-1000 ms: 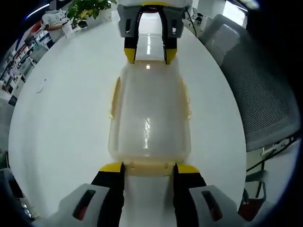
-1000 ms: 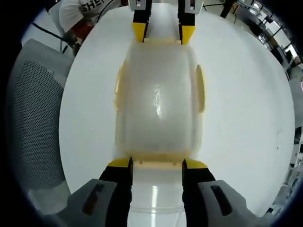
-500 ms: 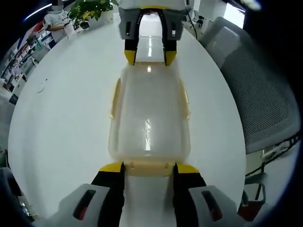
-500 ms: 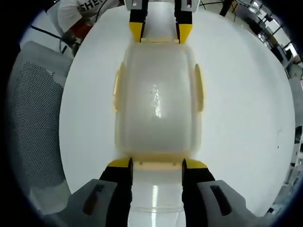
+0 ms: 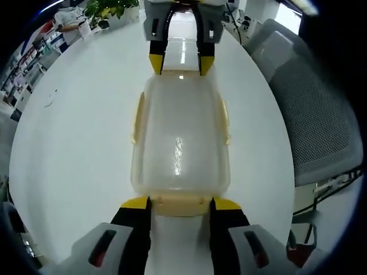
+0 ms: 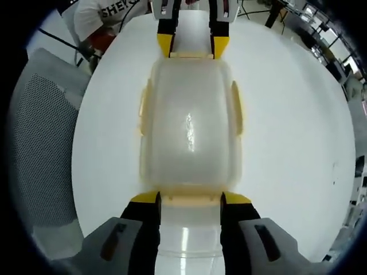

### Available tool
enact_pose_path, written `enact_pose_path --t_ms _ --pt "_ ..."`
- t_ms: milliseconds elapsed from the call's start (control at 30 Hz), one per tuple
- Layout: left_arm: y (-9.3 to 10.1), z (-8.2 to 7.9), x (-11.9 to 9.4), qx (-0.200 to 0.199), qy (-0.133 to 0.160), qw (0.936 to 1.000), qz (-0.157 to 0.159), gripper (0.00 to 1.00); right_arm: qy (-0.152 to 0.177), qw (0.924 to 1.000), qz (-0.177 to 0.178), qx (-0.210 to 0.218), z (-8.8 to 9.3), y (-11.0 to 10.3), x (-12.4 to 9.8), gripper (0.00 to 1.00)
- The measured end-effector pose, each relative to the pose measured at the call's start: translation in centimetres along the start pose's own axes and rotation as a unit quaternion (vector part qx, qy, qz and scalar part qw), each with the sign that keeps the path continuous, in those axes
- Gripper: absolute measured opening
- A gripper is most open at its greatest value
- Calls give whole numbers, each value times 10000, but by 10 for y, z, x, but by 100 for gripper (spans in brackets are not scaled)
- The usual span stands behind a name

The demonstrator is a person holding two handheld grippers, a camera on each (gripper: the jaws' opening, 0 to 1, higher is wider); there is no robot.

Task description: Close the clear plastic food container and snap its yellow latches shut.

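Note:
A clear plastic container [image 5: 180,137] [image 6: 189,126] with its lid on lies lengthwise on the white round table [image 5: 74,143] [image 6: 298,143]. Pale yellow side latches [image 5: 138,117] [image 6: 235,106] lie flat against its long sides. My left gripper [image 5: 180,203] is open at the near end in the left gripper view, its yellow tips flanking the end latch [image 5: 179,207]. My right gripper [image 6: 189,197] stands open the same way around the opposite end latch [image 6: 191,200]. Each gripper appears at the far end in the other's view: the right gripper [image 5: 180,63] and the left gripper [image 6: 189,47].
A grey mesh office chair [image 5: 321,114] [image 6: 40,137] stands close to the table edge beside the container. A potted plant [image 5: 106,8] sits past the table's far edge. A person in a white shirt [image 6: 109,14] is behind the left gripper.
Both views have tilted slightly, so the far end of the container sits a little higher in each picture. The grippers and the container keep their places.

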State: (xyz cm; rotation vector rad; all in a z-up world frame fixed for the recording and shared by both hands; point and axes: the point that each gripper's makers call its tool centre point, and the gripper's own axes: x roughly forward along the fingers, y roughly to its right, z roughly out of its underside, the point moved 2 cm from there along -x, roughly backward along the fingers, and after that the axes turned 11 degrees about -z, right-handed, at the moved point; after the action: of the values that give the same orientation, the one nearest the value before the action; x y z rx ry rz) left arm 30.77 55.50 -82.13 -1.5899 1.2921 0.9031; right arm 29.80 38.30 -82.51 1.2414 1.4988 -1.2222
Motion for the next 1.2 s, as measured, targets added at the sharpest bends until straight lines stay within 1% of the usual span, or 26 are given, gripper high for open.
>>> enact_pose_path --t_ms 133,300,400,600,733,833,1000,1100,1200 --pt "-1 -1 -5 5 -8 10000 -9 35 19 10000 -5 -10 -1 1 -4 38" --pt "-8 -5 -15 9 -17 10000 -93 35 163 9999 3 33 -3 5 -16 38" --pt "-8 -9 -19 18 -38 10000 -35 35 220 9997 -53 26 -3 1 -23 38" --pt "-7 -20 -27 75 45 10000 -5 35 310 9993 -210 98 2 -5 -38 37" --pt "-7 -24 -34 55 106 9999 33 35 304 9992 -224 103 1 -10 -47 37" --pt "-7 -26 -39 65 95 9999 16 35 319 9993 -185 109 -1 -12 -52 37" --pt "-6 -26 -46 65 40 9999 67 35 314 9994 -155 65 -4 -15 -57 37" --pt "-6 -28 -46 38 111 9999 40 35 274 9995 -140 73 -1 -14 -56 37" --pt "-6 -30 -46 43 45 10000 -15 35 266 9995 -142 85 0 -14 -56 37"
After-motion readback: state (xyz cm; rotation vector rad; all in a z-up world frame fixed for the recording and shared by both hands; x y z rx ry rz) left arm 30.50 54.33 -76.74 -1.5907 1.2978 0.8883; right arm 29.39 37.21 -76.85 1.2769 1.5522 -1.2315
